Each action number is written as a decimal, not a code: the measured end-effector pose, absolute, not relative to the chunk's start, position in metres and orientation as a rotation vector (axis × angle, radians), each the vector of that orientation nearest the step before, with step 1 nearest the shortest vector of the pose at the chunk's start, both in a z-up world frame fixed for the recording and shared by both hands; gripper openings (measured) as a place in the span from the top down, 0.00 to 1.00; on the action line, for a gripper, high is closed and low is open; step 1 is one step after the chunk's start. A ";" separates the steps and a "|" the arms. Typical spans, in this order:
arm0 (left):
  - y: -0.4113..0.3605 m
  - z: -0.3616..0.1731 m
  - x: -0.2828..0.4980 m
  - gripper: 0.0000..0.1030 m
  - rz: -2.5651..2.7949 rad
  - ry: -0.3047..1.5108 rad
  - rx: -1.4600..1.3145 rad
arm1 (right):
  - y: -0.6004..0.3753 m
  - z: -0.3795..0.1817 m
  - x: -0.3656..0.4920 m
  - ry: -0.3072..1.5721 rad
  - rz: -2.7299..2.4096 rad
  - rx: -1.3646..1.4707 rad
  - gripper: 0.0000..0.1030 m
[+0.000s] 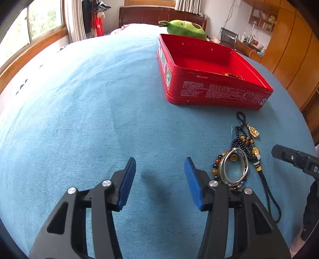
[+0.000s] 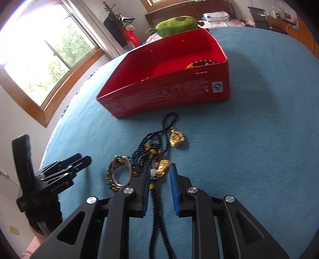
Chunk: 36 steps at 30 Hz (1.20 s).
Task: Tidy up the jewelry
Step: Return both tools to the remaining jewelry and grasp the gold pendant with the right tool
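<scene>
A red tin box (image 1: 219, 93) (image 2: 165, 91) stands open on the blue bedcover, with a beaded bracelet (image 2: 201, 62) inside at one corner. A jewelry pile lies in front of it: a silver bangle (image 1: 235, 168) (image 2: 119, 173) on a coloured bead bracelet, and a black bead necklace (image 1: 242, 137) (image 2: 157, 139) with gold pendants (image 2: 176, 138). My left gripper (image 1: 159, 165) is open and empty, left of the pile. My right gripper (image 2: 159, 175) is open, its fingers either side of the necklace's cord and gold charm, just above the cover.
A green plush toy (image 1: 185, 27) (image 2: 175, 25) lies behind the box. The bed's dark headboard (image 1: 159, 16) is beyond. A window (image 2: 45, 53) is at the left, wooden cabinets (image 1: 289, 45) at the right. The left gripper shows in the right wrist view (image 2: 73, 161).
</scene>
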<state>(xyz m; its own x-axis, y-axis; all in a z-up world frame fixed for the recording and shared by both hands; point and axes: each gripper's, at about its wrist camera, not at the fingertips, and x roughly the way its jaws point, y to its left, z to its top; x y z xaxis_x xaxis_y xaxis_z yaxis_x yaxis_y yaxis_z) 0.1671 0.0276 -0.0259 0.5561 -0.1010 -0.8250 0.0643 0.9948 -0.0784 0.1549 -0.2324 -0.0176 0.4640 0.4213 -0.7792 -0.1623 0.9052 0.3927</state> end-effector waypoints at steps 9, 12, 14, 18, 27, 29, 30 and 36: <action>0.031 -0.028 0.161 0.46 -0.084 0.982 -0.052 | -0.239 -0.026 0.175 1.043 0.319 0.329 0.80; 0.032 -0.028 0.163 0.46 -0.079 0.982 -0.049 | -0.237 -0.025 0.188 1.042 0.296 0.291 0.80; 0.031 -0.028 0.164 0.45 -0.085 0.982 -0.046 | -0.236 -0.029 0.197 1.058 0.291 0.284 0.80; 0.029 -0.029 0.165 0.43 -0.091 0.986 -0.043 | -0.232 -0.035 0.211 1.086 0.292 0.288 0.80; 0.027 -0.030 0.168 0.41 -0.101 0.999 -0.047 | -0.210 -0.035 0.225 1.067 0.289 0.193 0.82; 0.026 -0.031 0.168 0.41 -0.101 1.001 -0.046 | -0.206 -0.034 0.224 1.059 0.294 0.165 0.85; 0.026 -0.032 0.168 0.41 -0.102 1.001 -0.046 | -0.204 -0.036 0.220 1.060 0.298 0.170 0.85; 0.024 -0.032 0.168 0.41 -0.108 0.999 -0.045 | -0.222 -0.032 0.206 1.057 0.322 0.260 0.85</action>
